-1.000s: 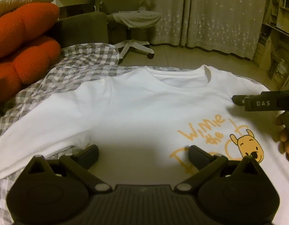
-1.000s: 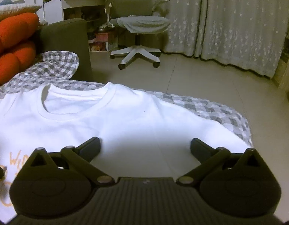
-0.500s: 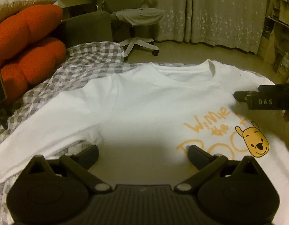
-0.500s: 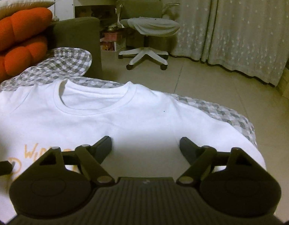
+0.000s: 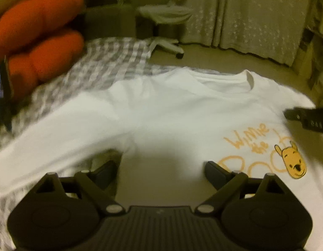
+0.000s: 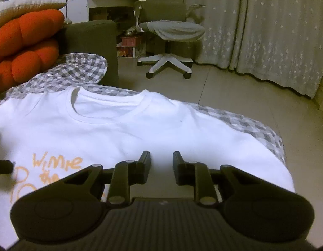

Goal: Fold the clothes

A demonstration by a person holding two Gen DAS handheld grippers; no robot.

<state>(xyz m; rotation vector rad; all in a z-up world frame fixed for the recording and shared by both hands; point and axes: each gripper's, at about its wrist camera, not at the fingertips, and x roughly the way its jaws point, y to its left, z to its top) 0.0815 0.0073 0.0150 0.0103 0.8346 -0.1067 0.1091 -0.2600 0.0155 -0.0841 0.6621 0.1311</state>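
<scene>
The right tool point(image 6: 161, 162) is closing over the white shirt point(image 6: 128, 129), not yet pinching. The left tool point(image 5: 160, 172), spread wide, starts closing near the armpit. The shirt lies flat across the checked bed point(image 6: 255, 125), collar toward its far edge. A shallow pinch could slip, dragging wrinkles.

Ahead of me a white office chair point(image 6: 172, 31) stands on the pale tiled floor point(image 6: 234, 96), star-patterned curtains point(image 6: 266, 27) upper right, orange cushions point(image 6: 25, 41) upper left.
</scene>
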